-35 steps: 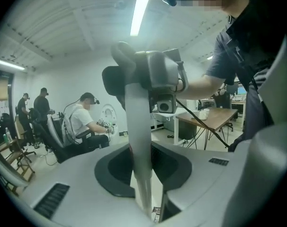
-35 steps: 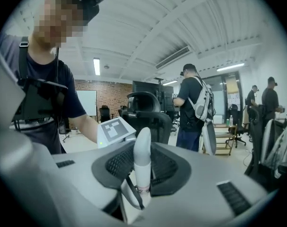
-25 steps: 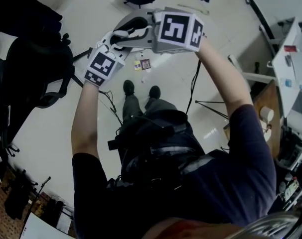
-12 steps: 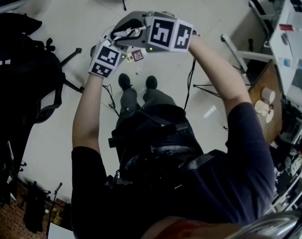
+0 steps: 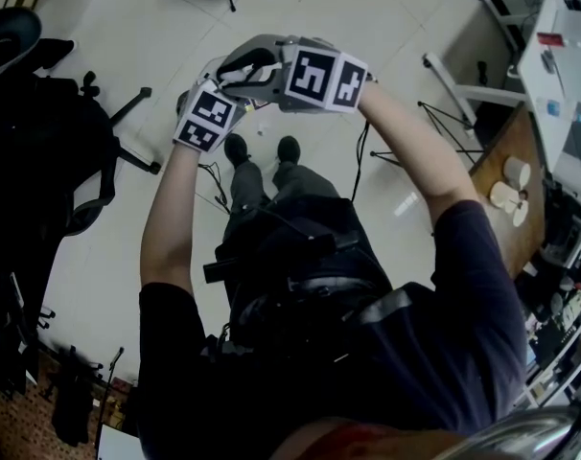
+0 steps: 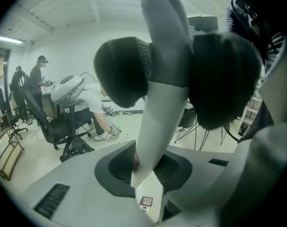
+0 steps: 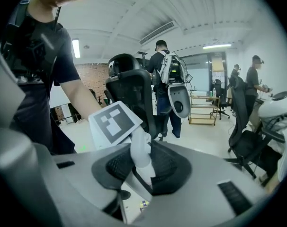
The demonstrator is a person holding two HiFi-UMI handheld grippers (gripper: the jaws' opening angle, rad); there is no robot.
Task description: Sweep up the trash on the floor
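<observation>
My two grippers are close together in front of me, above my shoes (image 5: pixel 238 149). The left gripper (image 5: pixel 219 80) is shut on a white and grey handle (image 6: pixel 160 108) that rises between its dark pads. My right gripper (image 5: pixel 257 65) is shut on the same white handle (image 7: pixel 141 152), with the left gripper's marker cube (image 7: pixel 114 122) just behind it. Small trash packets (image 6: pixel 146 202) lie on the pale floor below and show through the gap under the jaws. In the head view the grippers mostly hide them. The handle's lower end is out of sight.
A black office chair (image 5: pixel 70 151) stands at the left. A cable (image 5: pixel 362 161) and tripod legs (image 5: pixel 434 118) lie on the floor at the right. A wooden table (image 5: pixel 521 151) with paper cups (image 5: pixel 509 185) is at far right. Other people and chairs stand in the background.
Both grippers have come down together toward the floor, still clamped on the handle. The trash packets, visible beside them before, are now mostly covered by them.
</observation>
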